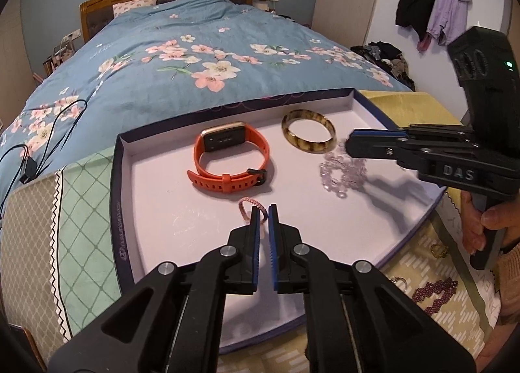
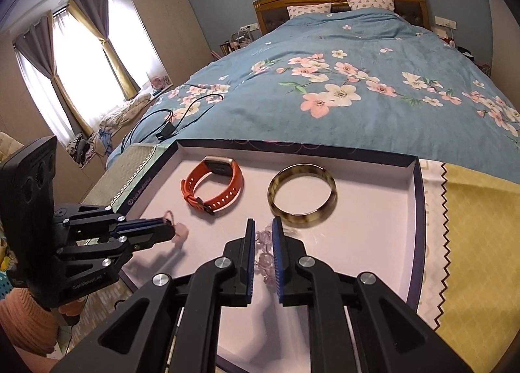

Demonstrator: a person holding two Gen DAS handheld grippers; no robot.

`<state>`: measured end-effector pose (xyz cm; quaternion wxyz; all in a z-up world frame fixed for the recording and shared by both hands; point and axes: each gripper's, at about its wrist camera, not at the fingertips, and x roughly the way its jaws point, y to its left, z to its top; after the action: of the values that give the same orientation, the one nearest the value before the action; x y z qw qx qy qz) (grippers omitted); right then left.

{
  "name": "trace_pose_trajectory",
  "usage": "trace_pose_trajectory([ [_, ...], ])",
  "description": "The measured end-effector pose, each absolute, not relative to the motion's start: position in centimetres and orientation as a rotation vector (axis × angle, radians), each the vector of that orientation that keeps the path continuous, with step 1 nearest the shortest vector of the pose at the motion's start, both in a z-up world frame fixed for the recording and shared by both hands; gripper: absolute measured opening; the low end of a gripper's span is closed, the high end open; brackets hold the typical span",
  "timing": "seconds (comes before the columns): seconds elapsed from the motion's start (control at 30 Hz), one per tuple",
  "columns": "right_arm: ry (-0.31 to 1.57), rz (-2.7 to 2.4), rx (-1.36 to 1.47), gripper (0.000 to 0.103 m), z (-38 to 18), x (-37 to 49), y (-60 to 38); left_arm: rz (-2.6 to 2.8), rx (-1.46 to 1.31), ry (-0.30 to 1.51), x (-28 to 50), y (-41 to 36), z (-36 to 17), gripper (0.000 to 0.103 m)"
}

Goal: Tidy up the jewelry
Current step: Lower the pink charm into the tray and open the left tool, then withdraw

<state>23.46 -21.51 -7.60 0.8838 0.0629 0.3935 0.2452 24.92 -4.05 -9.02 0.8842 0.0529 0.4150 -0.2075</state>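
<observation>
**Both claws pinch bracelets over the tray**

Left wrist view: the left claw (image 1: 264, 210) sits low in the centre, its jaws nearly closed on a thin pink band (image 1: 248, 207), whose near side is hidden behind the fingertips. Orange watch (image 1: 227, 158) and brown bangle (image 1: 308, 135) lie farther up in the white tray (image 1: 130, 158). At right, the right claw (image 1: 349, 145) reaches in sideways; its tip blurs over clear beads (image 1: 341, 174), so the contact there is hard to make out. Dark red beads (image 1: 435, 291) lie outside the tray at the lower right, partly cut off.

Right wrist view: the right claw (image 2: 264, 226) is almost shut, with the clear beads (image 2: 263, 256) showing between its pads. The left claw (image 2: 167, 226) at the left grips the pink band (image 2: 178, 231), blurred. Watch (image 2: 213, 187) and bangle (image 2: 302, 200) lie just beyond.
</observation>
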Motion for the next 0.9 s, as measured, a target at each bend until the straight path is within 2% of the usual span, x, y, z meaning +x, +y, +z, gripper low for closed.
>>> trace_pose_trajectory([
  [0.2, 0.814, 0.495, 0.137, 0.011, -7.4, 23.3, -21.9, -0.434, 0.1, 0.849, 24.9, -3.9, -8.8, 0.01],
  [0.3, 0.805, 0.489, 0.153, 0.018, -7.2, 23.0, -22.4, -0.425, 0.087, 0.837, 24.9, -3.3, -8.4, 0.016],
  [0.5, 0.775, 0.483, 0.16, 0.024, -6.4, 21.4, -23.2, -0.382, 0.056, 0.803, 24.1, -1.6, -7.3, 0.017],
  [0.57, 0.76, 0.49, 0.164, 0.029, -6.0, 20.6, -23.5, -0.383, 0.047, 0.776, 23.1, -1.1, -6.6, 0.021],
  [0.9, 0.723, 0.549, 0.099, 0.031, -4.9, 14.6, -24.0, -0.429, 0.021, 0.645, 16.4, 0.6, -3.7, 0.034],
])
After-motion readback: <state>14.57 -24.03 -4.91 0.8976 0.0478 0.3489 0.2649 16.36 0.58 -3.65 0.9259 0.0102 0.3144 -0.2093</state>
